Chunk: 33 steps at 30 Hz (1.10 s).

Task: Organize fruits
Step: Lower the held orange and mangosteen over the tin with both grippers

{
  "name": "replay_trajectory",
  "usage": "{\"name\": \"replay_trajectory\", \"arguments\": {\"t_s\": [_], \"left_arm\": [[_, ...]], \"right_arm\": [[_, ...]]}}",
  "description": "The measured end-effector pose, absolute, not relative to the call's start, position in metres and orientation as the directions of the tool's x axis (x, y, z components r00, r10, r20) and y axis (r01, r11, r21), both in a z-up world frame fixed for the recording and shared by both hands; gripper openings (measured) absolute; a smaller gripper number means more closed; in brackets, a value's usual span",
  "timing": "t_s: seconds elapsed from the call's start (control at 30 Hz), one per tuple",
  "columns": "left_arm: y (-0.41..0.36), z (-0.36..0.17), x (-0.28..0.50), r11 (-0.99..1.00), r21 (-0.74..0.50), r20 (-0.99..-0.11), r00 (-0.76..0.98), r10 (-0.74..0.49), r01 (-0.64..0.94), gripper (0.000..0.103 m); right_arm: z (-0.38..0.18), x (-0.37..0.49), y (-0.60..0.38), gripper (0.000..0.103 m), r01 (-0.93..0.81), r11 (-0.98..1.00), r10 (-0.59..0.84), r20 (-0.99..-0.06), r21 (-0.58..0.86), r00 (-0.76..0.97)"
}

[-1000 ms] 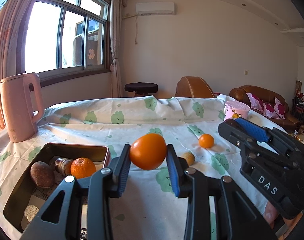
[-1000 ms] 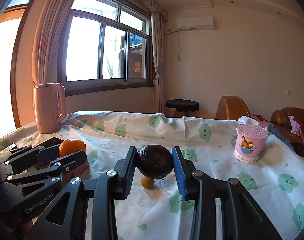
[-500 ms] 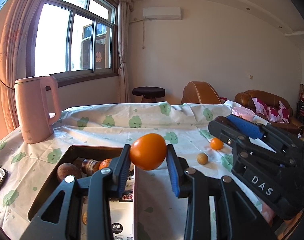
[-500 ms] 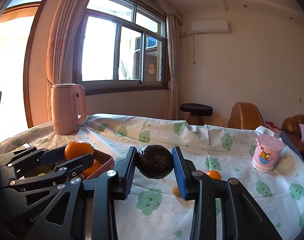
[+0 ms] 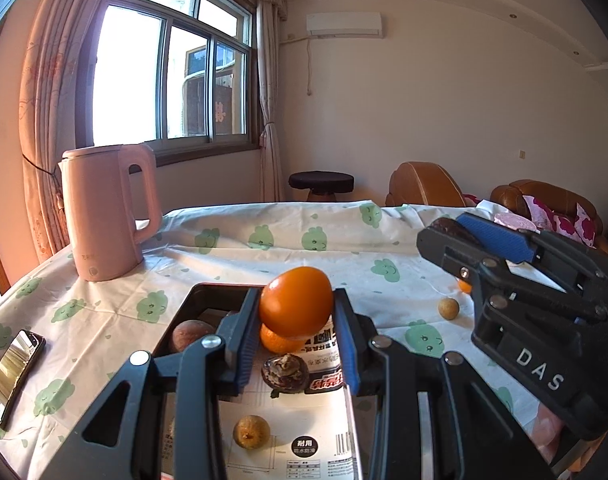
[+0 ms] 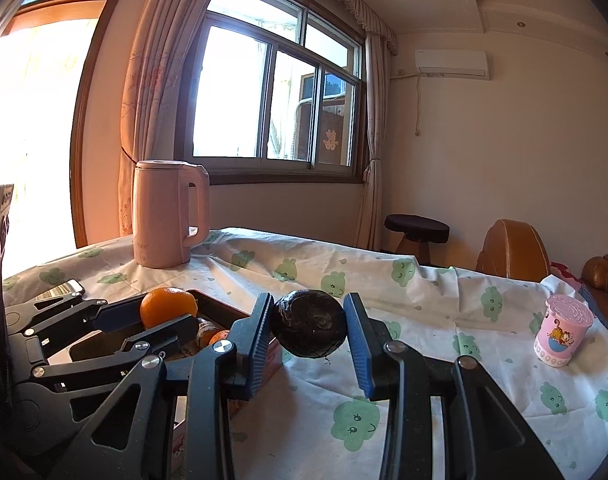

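My left gripper (image 5: 296, 300) is shut on a smooth orange fruit (image 5: 295, 308) and hangs above the dark metal box (image 5: 201, 294). Inside the box lie a mandarin (image 5: 277, 342), a brown round fruit (image 5: 187, 332), a dark wrinkled fruit (image 5: 284, 372) and a small yellowish fruit (image 5: 251, 432). My right gripper (image 6: 308, 320) is shut on a dark, almost black round fruit (image 6: 310, 322), held just right of the box's rim (image 6: 223, 308). In the right wrist view the left gripper (image 6: 169, 310) shows at the left with its orange fruit (image 6: 168, 306).
A pink kettle (image 5: 105, 214) stands at the back left of the cloth-covered table (image 5: 287, 240). A phone (image 5: 11, 372) lies near the left edge. A small tan fruit (image 5: 448, 308) and a small orange one (image 5: 464, 286) lie on the cloth; a pink cup (image 6: 562, 330) stands far right.
Both grippers have moved left with their fruits. The box has come from the lower left to right under the left gripper, and the right gripper now sits by its right rim.
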<state>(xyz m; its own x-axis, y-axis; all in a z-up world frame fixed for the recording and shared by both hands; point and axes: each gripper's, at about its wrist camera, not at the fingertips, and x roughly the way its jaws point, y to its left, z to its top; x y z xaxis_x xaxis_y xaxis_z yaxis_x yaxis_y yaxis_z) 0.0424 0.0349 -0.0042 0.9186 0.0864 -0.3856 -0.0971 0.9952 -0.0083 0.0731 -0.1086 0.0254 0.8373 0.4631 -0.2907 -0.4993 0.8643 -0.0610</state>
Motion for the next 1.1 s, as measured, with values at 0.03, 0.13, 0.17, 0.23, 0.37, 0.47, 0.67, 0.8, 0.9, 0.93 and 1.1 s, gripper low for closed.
{"name": "replay_trajectory", "arguments": {"t_s": [0.03, 0.13, 0.17, 0.23, 0.37, 0.47, 0.67, 0.8, 0.9, 0.93, 1.1], "left_arm": [[0.038, -0.005, 0.043, 0.995, -0.012, -0.389, 0.917, 0.088, -0.101, 0.037], [0.048, -0.007, 0.042, 0.993, -0.017, -0.398, 0.912, 0.102, -0.118, 0.037], [0.051, -0.007, 0.043, 0.992, -0.017, -0.403, 0.909, 0.106, -0.124, 0.037], [0.058, -0.008, 0.044, 0.99, -0.018, -0.412, 0.904, 0.119, -0.138, 0.037], [0.071, -0.012, 0.046, 0.986, -0.022, -0.43, 0.892, 0.138, -0.163, 0.037], [0.078, -0.014, 0.047, 0.985, -0.031, -0.448, 0.883, 0.14, -0.172, 0.037], [0.087, -0.018, 0.048, 0.983, -0.027, -0.472, 0.869, 0.146, -0.18, 0.037], [0.092, -0.02, 0.051, 0.983, -0.03, -0.487, 0.861, 0.145, -0.183, 0.037], [0.094, -0.021, 0.052, 0.983, -0.03, -0.496, 0.856, 0.144, -0.183, 0.037], [0.094, -0.021, 0.053, 0.983, -0.03, -0.499, 0.855, 0.144, -0.184, 0.037], [0.096, -0.024, 0.056, 0.982, -0.024, -0.516, 0.844, 0.147, -0.185, 0.037]], "right_arm": [[0.025, 0.073, -0.105, 0.038, -0.505, 0.861, 0.467, -0.292, -0.064, 0.834], [0.024, 0.07, -0.093, 0.038, -0.523, 0.849, 0.481, -0.3, -0.074, 0.824], [0.023, 0.07, -0.09, 0.038, -0.529, 0.845, 0.485, -0.303, -0.078, 0.82], [0.022, 0.069, -0.083, 0.038, -0.539, 0.838, 0.493, -0.308, -0.082, 0.813], [0.021, 0.07, -0.071, 0.038, -0.559, 0.825, 0.508, -0.319, -0.088, 0.8], [0.019, 0.071, -0.064, 0.038, -0.571, 0.816, 0.517, -0.328, -0.089, 0.791], [0.014, 0.074, -0.053, 0.038, -0.594, 0.8, 0.534, -0.354, -0.082, 0.768], [0.009, 0.076, -0.045, 0.038, -0.604, 0.793, 0.539, -0.37, -0.082, 0.757], [0.007, 0.077, -0.043, 0.038, -0.606, 0.791, 0.538, -0.38, -0.081, 0.753], [0.006, 0.077, -0.043, 0.038, -0.608, 0.79, 0.539, -0.383, -0.079, 0.75], [0.003, 0.08, -0.039, 0.038, -0.616, 0.784, 0.538, -0.41, -0.078, 0.736]]}}
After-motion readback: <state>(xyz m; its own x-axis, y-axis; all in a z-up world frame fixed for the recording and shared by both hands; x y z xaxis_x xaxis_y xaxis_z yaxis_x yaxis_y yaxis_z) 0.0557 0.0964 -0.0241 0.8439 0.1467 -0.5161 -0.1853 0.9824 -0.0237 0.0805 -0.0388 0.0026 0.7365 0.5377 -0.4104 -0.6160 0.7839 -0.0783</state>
